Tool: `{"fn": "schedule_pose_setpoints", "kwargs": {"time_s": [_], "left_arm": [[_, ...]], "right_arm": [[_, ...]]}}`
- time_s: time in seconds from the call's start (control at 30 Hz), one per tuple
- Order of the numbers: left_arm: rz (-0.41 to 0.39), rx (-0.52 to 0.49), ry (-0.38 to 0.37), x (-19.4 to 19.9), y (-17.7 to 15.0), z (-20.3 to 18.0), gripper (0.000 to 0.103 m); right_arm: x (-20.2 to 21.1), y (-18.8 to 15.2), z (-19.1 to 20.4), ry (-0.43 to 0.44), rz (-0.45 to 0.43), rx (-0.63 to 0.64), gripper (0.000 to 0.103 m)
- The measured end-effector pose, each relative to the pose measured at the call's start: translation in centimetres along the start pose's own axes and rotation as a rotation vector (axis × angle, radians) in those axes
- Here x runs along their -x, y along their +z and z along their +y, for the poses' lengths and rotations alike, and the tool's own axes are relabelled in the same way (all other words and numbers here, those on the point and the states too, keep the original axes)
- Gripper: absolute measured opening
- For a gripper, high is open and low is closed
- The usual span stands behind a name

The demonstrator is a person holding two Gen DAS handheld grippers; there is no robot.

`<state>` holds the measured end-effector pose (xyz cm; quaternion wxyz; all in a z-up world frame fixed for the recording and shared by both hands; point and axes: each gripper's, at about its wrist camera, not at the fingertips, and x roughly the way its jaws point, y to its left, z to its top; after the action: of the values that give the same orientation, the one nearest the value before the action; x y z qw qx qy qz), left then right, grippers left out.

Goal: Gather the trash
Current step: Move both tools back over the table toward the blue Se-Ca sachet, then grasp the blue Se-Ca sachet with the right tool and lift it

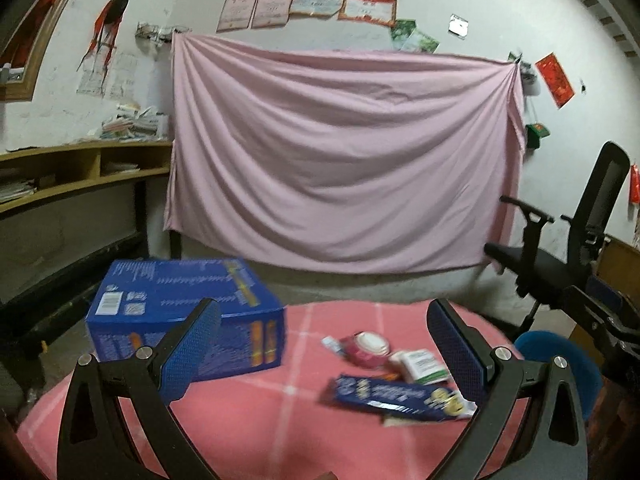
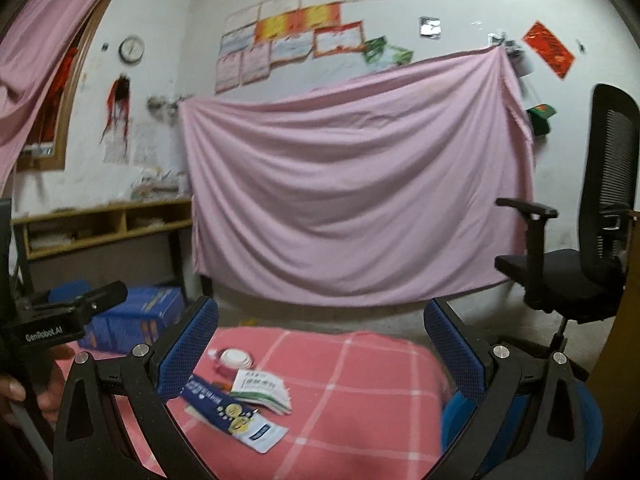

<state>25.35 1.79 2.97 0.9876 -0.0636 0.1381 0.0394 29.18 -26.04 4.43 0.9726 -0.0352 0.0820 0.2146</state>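
Observation:
Trash lies on a table under a pink checked cloth (image 1: pixel 248 420): a dark blue snack wrapper (image 1: pixel 396 398), a white and green packet (image 1: pixel 424 366) and a small pink and white cup (image 1: pixel 368 348). A big blue carton (image 1: pixel 180 312) stands at the table's far left. My left gripper (image 1: pixel 324 344) is open and empty, above the table with the trash between its fingers in view. In the right wrist view the wrapper (image 2: pixel 232 412), packet (image 2: pixel 264 394) and cup (image 2: pixel 234 360) lie near the left finger of my right gripper (image 2: pixel 320 344), which is open and empty. The carton (image 2: pixel 136 320) shows behind.
A pink sheet (image 1: pixel 340 152) hangs on the far wall. A black office chair (image 2: pixel 580 252) stands at the right and a wooden shelf unit (image 1: pixel 76 172) at the left. A blue round seat (image 1: pixel 560 364) is at the table's right edge. The left gripper's body (image 2: pixel 60 320) shows in the right view.

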Motion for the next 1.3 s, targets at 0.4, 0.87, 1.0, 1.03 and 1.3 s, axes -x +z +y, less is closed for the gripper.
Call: {"fn": "schedule_pose_setpoints", "kwargs": {"time_s": [0.4,0.87,1.0,1.03,1.3], "left_arm": [[0.176,-0.032,0.075,-3.0,-2.5,3.3,0.101],[0.297,0.005,0.001,-3.9,-3.6,4.0,0.101],[0.317,-0.007,-0.042,-3.9,-3.8,3.5,0.1],[0.324,-0.014,-0.057,-3.9,-3.8,3.3,0.1],[0.418,-0.063,-0.191,-4.9,-4.6,1.2,0.07]], "right_arm": [[-6.9,-3.6,2.3,0.094,0.409,0.003,0.103],[-9.5,-7.1,5.6,0.213,0.674,0.124,0.056],[-8.9,-7.0,5.5,0.232,0.662,0.123,0.045],[-8.7,-7.0,5.5,0.237,0.661,0.122,0.044],[-8.2,-6.7,5.4,0.243,0.646,0.116,0.027]]}}
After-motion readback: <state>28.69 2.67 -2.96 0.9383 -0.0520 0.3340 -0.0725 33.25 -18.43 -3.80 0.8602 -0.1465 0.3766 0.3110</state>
